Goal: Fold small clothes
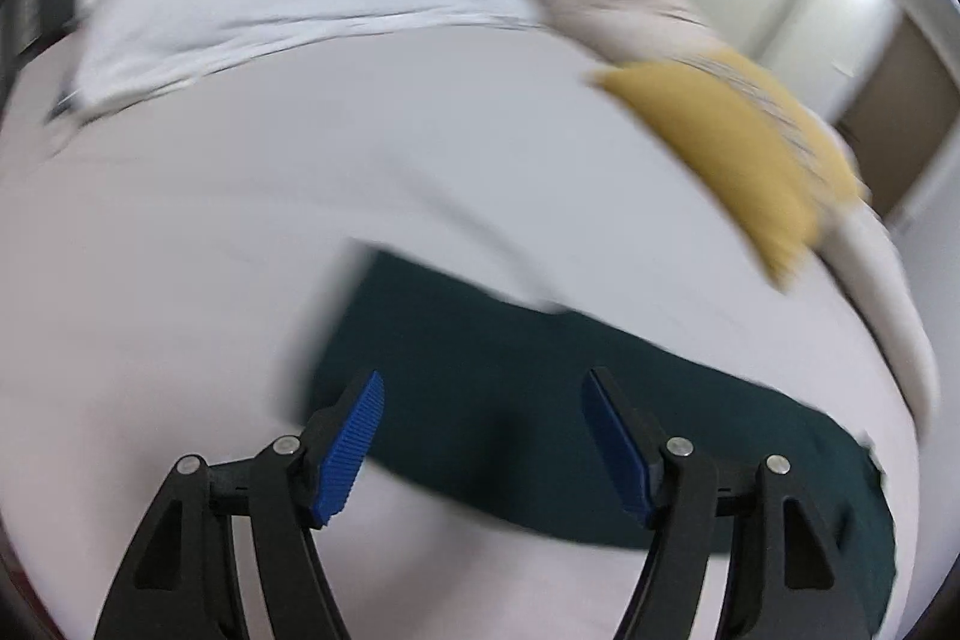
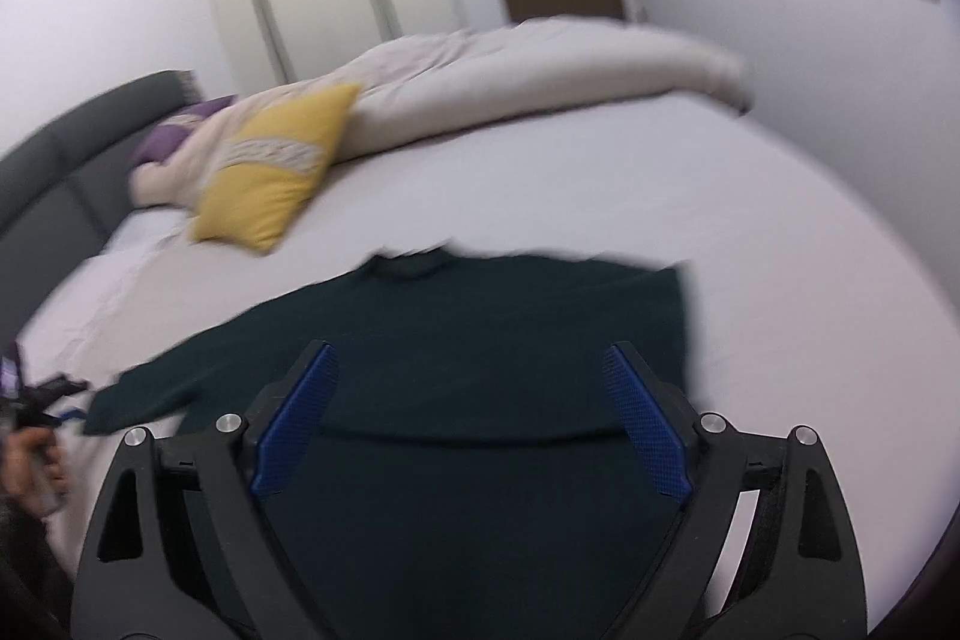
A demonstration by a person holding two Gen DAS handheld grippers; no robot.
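Here the right gripper [image 2: 468, 421] hangs spread wide over the dark green top [image 2: 480, 340], nothing between its blue pads [image 2: 294, 424]. The left gripper [image 1: 483, 445] is likewise spread and empty. The top lies flat on the white bed [image 2: 750, 250]; beyond sit a yellow cushion [image 2: 270, 178] and a rumpled duvet [image 2: 540, 64].
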